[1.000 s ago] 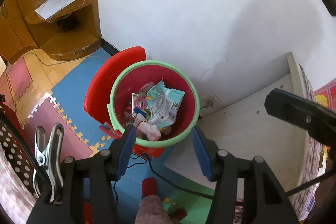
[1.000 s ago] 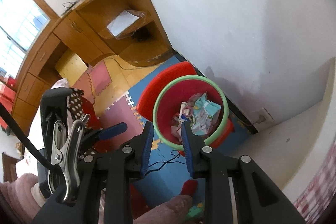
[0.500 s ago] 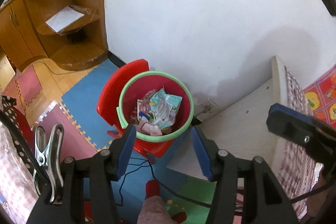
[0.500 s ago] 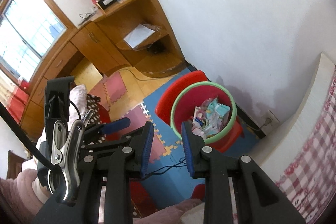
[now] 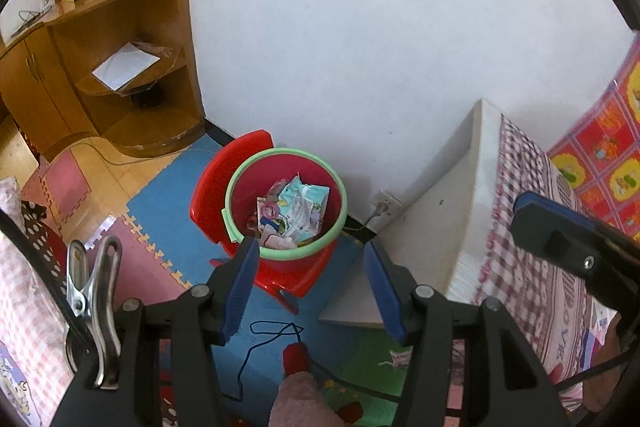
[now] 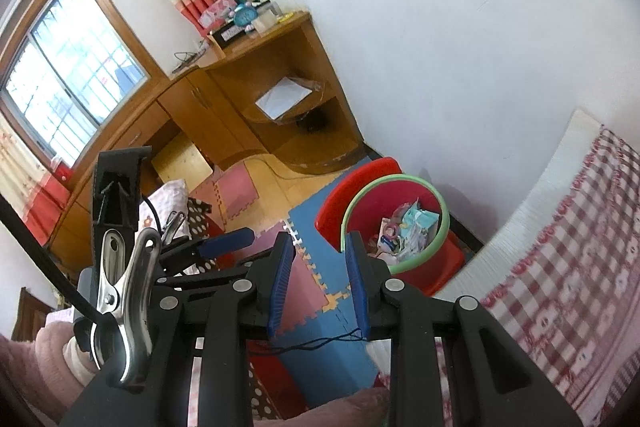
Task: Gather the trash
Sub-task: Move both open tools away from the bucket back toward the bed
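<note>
- Left tool [image 5: 308, 291] and right tool [image 6: 318, 277] both hang released, grasping nothing.
- Crumpled wrappers [image 5: 294, 213] lie inside the green-rimmed red plastic bucket [image 5: 240, 187] on a red chair [image 5: 212, 187].
- Risk: a loose blue cord [image 5: 264, 343] on the floor could snag a tool.

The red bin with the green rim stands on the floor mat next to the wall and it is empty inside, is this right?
Not quite. The red bin with the green rim does stand on the floor mat next to the wall, but it is not empty: crumpled wrappers and other trash lie inside it. The left wrist view shows this most clearly.
</note>
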A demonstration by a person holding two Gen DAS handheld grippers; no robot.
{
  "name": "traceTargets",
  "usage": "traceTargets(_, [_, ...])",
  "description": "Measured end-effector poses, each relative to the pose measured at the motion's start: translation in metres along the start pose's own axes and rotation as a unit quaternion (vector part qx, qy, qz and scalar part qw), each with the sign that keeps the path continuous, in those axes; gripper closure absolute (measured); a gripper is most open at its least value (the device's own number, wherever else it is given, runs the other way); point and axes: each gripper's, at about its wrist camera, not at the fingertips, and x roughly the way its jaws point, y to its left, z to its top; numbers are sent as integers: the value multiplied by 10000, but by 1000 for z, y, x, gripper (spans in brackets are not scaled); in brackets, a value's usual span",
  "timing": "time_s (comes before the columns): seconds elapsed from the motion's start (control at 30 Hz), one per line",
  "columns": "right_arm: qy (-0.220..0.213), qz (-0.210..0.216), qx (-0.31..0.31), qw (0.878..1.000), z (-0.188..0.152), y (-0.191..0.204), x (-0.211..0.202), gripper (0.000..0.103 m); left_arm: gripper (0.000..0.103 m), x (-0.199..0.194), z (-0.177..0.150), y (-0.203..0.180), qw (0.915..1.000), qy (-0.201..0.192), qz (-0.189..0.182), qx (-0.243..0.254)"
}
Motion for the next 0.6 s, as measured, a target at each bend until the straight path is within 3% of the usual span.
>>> traceTargets(0.6, [-1007,-257,124,9945,-50,-3,-130,75,45,-76,-33,-90,9961,-338,-215,789])
